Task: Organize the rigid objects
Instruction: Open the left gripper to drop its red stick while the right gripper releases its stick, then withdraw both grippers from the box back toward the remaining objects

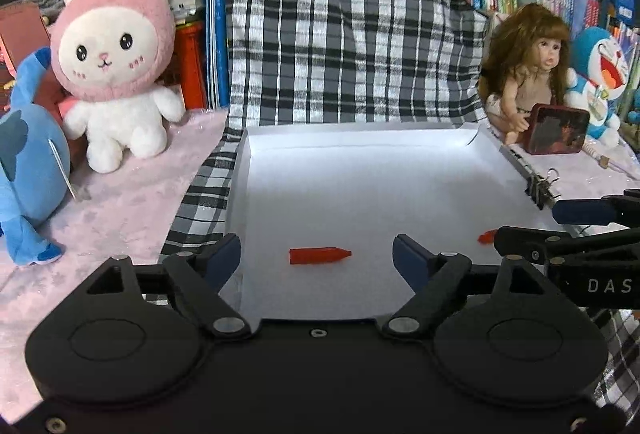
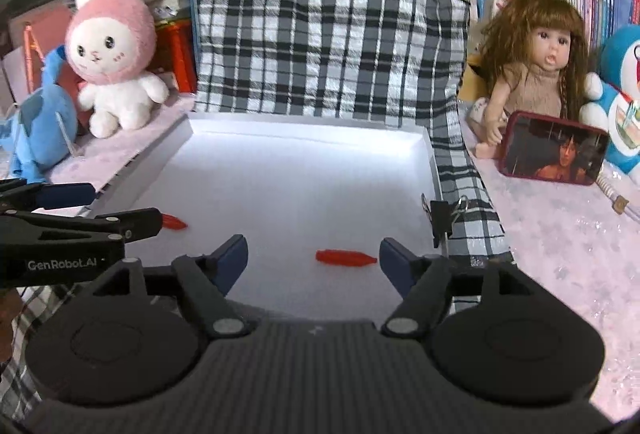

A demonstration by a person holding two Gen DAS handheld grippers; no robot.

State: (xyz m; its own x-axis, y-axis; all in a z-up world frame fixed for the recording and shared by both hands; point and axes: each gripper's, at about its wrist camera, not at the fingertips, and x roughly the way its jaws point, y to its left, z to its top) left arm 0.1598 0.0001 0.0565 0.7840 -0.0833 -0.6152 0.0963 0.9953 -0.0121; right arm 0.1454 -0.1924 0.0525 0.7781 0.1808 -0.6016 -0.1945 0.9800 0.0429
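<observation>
A plaid cloth (image 1: pixel 344 34) is draping the backdrop and running under a white tray (image 1: pixel 360 170) that is lying on the pink-covered counter (image 1: pixel 120 202). A pink bunny (image 1: pixel 116 50) and a blue plush (image 1: pixel 28 170) are sitting left of the tray; a doll (image 2: pixel 536 66) is sitting to its right, with a red tin (image 2: pixel 554 150) leaning in front of her. The left tongs (image 1: pixel 316 258) are hovering spread wide and empty over the tray's near edge. The right tongs (image 2: pixel 312 260) are likewise gaping, gripping nothing. One red crayon (image 1: pixel 320 255) is lying on the tray floor between the left tongs' fingers, untouched. A second crayon (image 2: pixel 346 258) is lying just inside the right tongs' right finger. A black clip (image 2: pixel 442 218) is pinching the tray's right wall.
</observation>
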